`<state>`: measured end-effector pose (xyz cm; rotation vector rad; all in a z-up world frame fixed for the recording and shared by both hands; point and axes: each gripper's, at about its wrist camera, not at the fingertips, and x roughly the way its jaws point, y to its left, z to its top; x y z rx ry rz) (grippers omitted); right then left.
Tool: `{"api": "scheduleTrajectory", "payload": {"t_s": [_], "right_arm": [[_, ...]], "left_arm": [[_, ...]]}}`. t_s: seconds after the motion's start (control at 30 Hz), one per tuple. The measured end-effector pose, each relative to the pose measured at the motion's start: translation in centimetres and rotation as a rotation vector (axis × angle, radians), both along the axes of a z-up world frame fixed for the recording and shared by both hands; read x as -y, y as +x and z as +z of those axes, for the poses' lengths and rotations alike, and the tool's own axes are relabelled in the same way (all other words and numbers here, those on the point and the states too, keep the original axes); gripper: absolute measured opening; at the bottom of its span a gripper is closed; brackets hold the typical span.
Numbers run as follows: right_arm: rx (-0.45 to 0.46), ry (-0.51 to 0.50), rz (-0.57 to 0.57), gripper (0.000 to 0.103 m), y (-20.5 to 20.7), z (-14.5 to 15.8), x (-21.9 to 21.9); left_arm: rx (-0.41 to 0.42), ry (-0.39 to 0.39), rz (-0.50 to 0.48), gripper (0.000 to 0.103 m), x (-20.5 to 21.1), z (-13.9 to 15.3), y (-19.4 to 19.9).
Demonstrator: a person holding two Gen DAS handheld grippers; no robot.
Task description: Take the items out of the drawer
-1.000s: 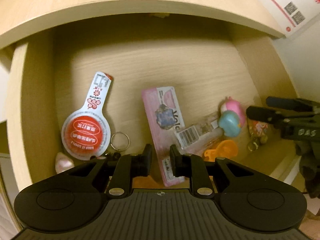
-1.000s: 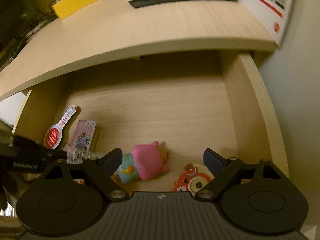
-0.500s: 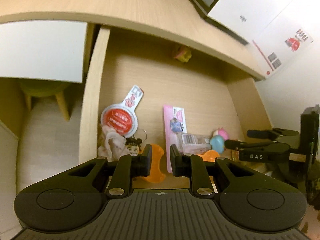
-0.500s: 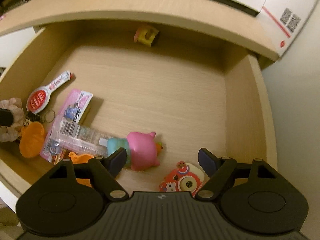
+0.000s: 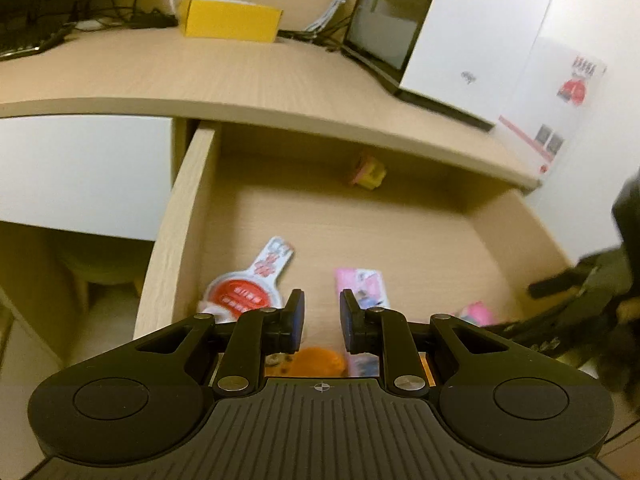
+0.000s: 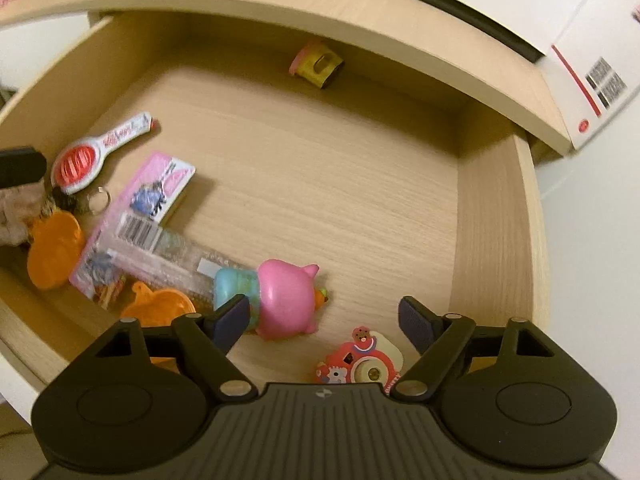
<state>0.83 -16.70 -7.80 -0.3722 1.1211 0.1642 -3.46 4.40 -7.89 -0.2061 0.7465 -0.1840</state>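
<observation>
The wooden drawer [image 6: 496,220] stands pulled out under the desk. My right gripper [image 6: 324,312] hovers over its front right; its jaws are opening with no pad pressing on anything. A pink and teal pig toy [image 6: 286,300] lies below, by the left finger. A red toy camera [image 6: 360,364] sits nearer me. Further left lie a clear barcoded tube [image 6: 172,256], a pink card pack [image 6: 160,188], a red-and-white paddle pack [image 6: 84,156] and orange pieces [image 6: 54,252]. My left gripper [image 5: 322,312] hangs over the drawer's front left, a narrow bare gap between its jaws.
A small yellow and pink item [image 6: 318,64] lies at the drawer's back. On the desk top are a yellow box [image 5: 230,20], cables, a dark screen [image 5: 384,20] and a white parcel box [image 6: 592,80]. A white panel [image 5: 80,172] flanks the drawer's left wall.
My left gripper has drawn back and tilted up, bringing the desk top into view. My right gripper has rolled and shifted over the drawer's front right. No item in the drawer has moved.
</observation>
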Motion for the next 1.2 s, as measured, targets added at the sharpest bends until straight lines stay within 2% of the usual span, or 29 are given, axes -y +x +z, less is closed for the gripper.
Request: {"api": "scheduleTrajectory", "payload": {"t_s": [0.07, 0.13, 0.2, 0.27, 0.33, 0.47, 0.57, 0.73, 0.83, 0.93, 1.1, 1.2], "right_arm": [[-0.016, -0.027, 0.021, 0.086, 0.9, 0.5, -0.8], [0.083, -0.01, 0.061, 0.086, 1.3, 2.2, -2.1], [0.168, 0.061, 0.092, 0.086, 2.2, 3.3, -3.7], [0.272, 0.097, 0.113, 0.086, 3.0, 3.3, -5.5], [0.352, 0.078, 0.147, 0.085, 4.0, 2.2, -7.3], [0.366, 0.103, 0.142, 0.076, 6.4, 0.1, -8.7], [0.38, 0.122, 0.065, 0.065, 8.5, -1.4, -7.9], [0.423, 0.231, -0.091, 0.065, 10.9, -3.1, -6.2], [0.456, 0.26, -0.089, 0.072, 11.8, -3.5, -6.1], [0.485, 0.259, -0.092, 0.072, 12.6, -4.0, -6.0], [0.497, 0.355, -0.163, 0.072, 14.5, -4.3, -4.8], [0.501, 0.371, -0.165, 0.072, 15.0, -5.2, -4.6]], "left_arm": [[-0.012, -0.032, 0.024, 0.021, -0.6, -0.2, -0.1], [-0.021, -0.051, 0.029, 0.018, -1.3, -0.6, -0.4], [-0.013, -0.046, 0.009, 0.018, -1.3, -0.6, -0.4], [-0.033, -0.042, 0.011, 0.017, -1.3, -0.7, 0.0], [-0.055, -0.041, 0.005, 0.017, -1.2, -0.8, 0.4], [-0.089, -0.026, -0.049, 0.017, -1.1, -0.9, 0.7], [-0.142, 0.002, -0.072, 0.017, -0.8, -0.9, 1.3], [-0.201, 0.017, -0.114, 0.015, -0.6, -1.3, 1.8], [-0.213, 0.028, -0.119, 0.015, -0.5, -1.4, 1.9], [-0.221, 0.032, -0.121, 0.014, -0.4, -1.4, 1.8], [-0.241, 0.038, -0.119, 0.014, -0.3, -1.5, 2.1], [-0.246, 0.046, -0.115, 0.013, -0.2, -1.3, 2.2]]}}
